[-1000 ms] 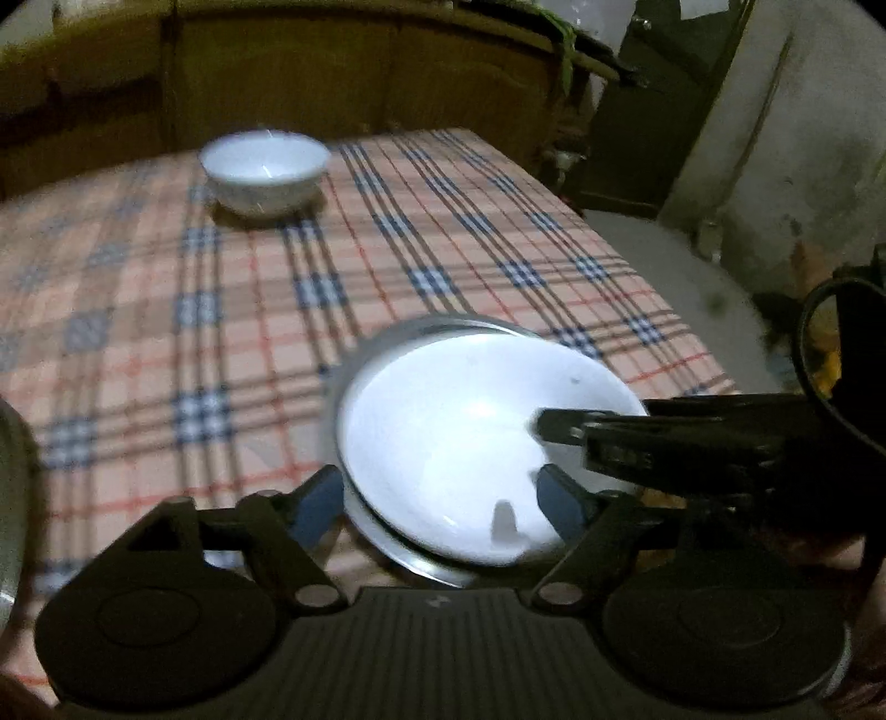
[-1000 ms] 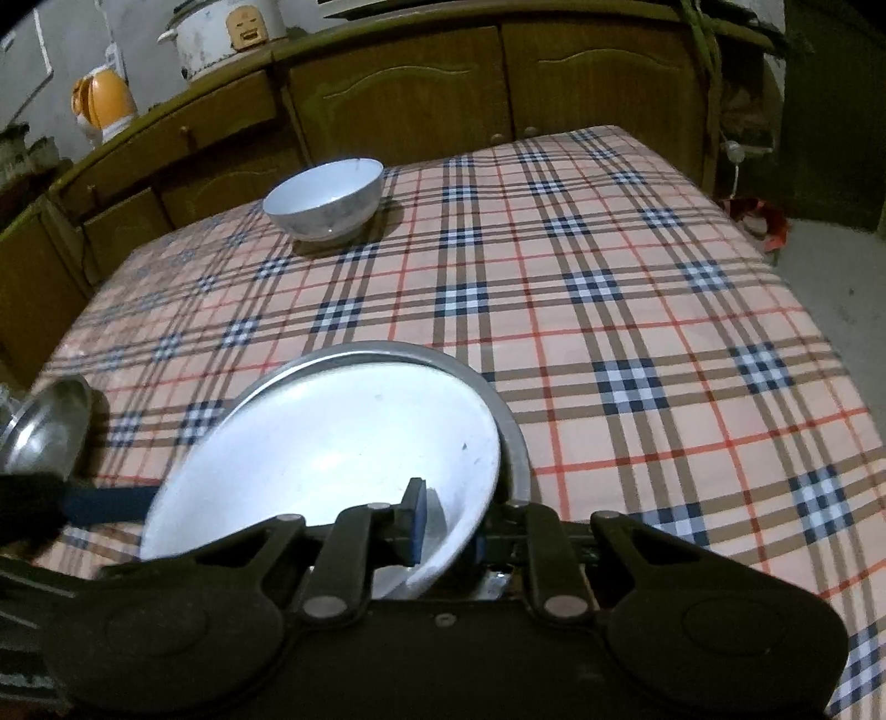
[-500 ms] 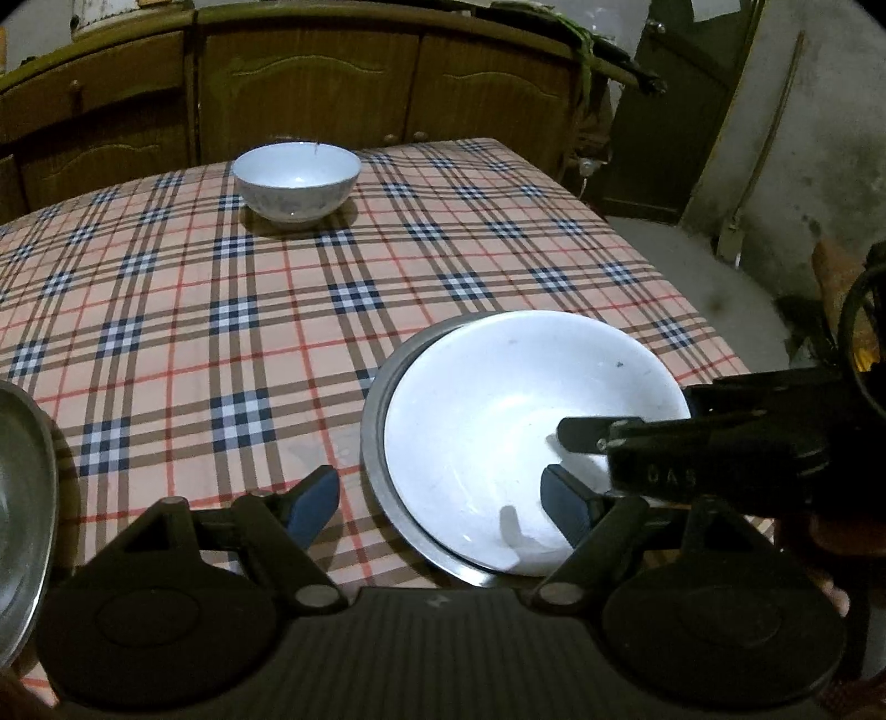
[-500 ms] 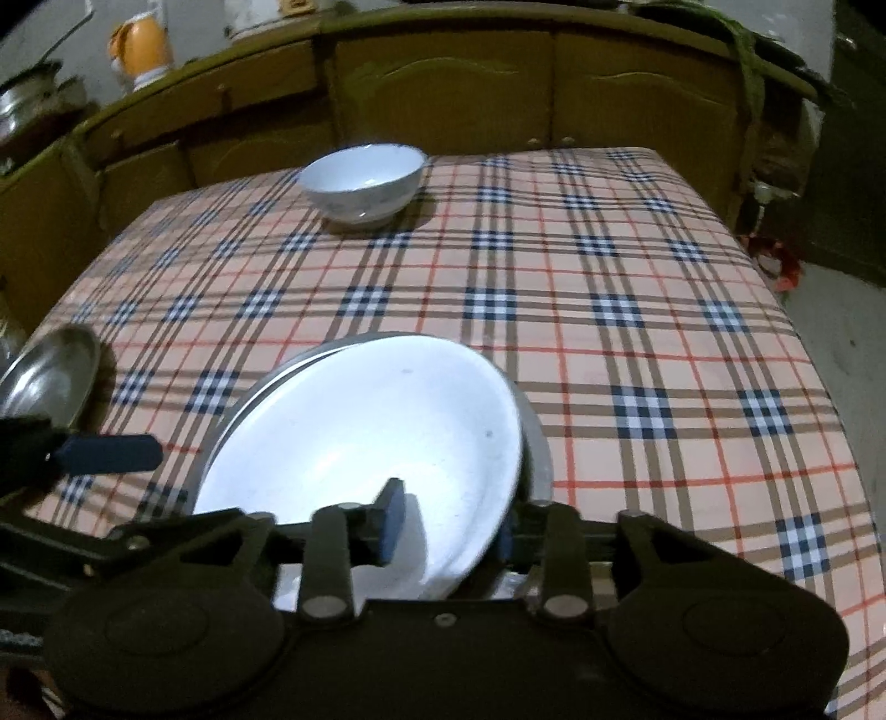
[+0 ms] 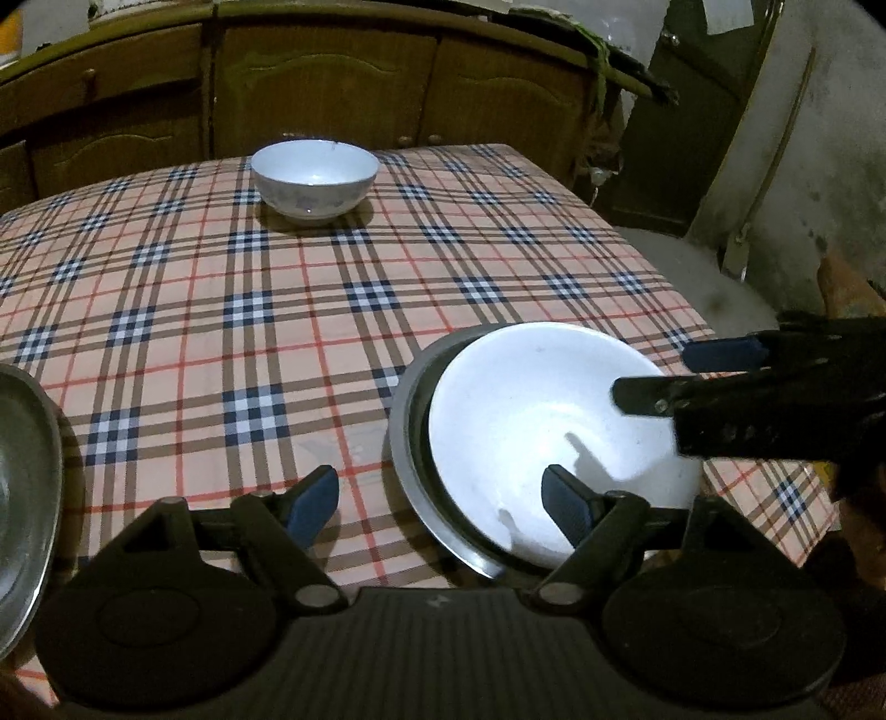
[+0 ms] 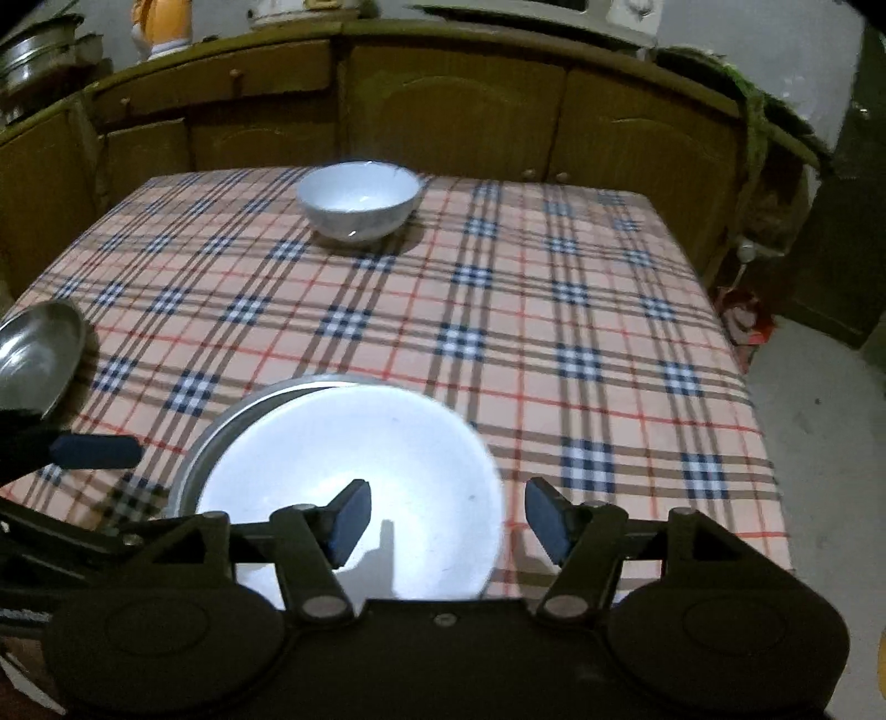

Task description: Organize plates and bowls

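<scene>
A white plate (image 5: 554, 437) lies inside a steel plate (image 5: 410, 443) near the table's front right edge; both show in the right wrist view, white plate (image 6: 354, 476), steel rim (image 6: 221, 437). A white bowl (image 5: 315, 177) stands at the far side, also in the right wrist view (image 6: 359, 206). A second steel plate (image 5: 22, 487) sits at the left edge, seen too in the right wrist view (image 6: 39, 349). My left gripper (image 5: 443, 501) is open, its right finger over the stack. My right gripper (image 6: 446, 520) is open, straddling the white plate's right rim.
The table wears a checked pink cloth (image 5: 221, 310). Wooden cabinets (image 6: 443, 111) run behind it. A dark door (image 5: 692, 122) and bare floor (image 5: 692, 277) lie to the right. Pots and an orange kettle (image 6: 160, 22) stand on the counter.
My right gripper has opened and let go of the white plate, which now rests flat in the steel plate. Both grippers have pulled back a little.
</scene>
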Available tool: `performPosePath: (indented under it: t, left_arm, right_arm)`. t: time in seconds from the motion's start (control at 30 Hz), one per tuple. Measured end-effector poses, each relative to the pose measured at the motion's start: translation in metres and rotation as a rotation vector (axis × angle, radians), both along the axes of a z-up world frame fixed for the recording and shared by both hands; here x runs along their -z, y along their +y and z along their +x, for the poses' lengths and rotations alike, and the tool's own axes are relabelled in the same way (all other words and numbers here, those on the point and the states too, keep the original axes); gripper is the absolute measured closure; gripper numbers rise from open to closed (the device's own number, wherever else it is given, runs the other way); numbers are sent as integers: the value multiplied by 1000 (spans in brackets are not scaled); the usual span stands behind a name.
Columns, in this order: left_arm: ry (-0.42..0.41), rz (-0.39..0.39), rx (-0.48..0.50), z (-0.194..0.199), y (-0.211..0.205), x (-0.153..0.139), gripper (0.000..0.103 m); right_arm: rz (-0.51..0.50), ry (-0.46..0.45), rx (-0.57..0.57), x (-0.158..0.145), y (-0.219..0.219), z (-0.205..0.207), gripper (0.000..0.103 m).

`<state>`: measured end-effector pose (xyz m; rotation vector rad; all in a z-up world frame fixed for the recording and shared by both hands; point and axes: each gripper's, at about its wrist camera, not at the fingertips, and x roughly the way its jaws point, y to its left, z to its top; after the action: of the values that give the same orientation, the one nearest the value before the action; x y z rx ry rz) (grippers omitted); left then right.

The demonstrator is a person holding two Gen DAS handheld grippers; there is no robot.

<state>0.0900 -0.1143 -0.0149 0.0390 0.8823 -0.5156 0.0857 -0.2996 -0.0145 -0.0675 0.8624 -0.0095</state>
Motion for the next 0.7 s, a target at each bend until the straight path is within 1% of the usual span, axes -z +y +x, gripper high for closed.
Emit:
performPosePath:
  t: [0.17,0.33,0.47,0.57,0.7]
  left_arm:
    - [-5,-12,-10,1,1,-2,20]
    - [-12,-13,-6,1,0,-3,19]
    - [-17,-14,-14,2,2,-4,17]
    - [-17,-16,-15,2,1,-4,17]
    - [-19,-13,-12,2,1,-4,16]
  right_arm:
    - [18,-45,100,-5,-18,-4,28]
    - [11,-34,135,3,-23,-3,28]
    - [59,-86,189,-1,-31,-9,28]
    - [31,-62,202,3,-34,-5,28]
    - [51,3,179,20,-32,-2,29]
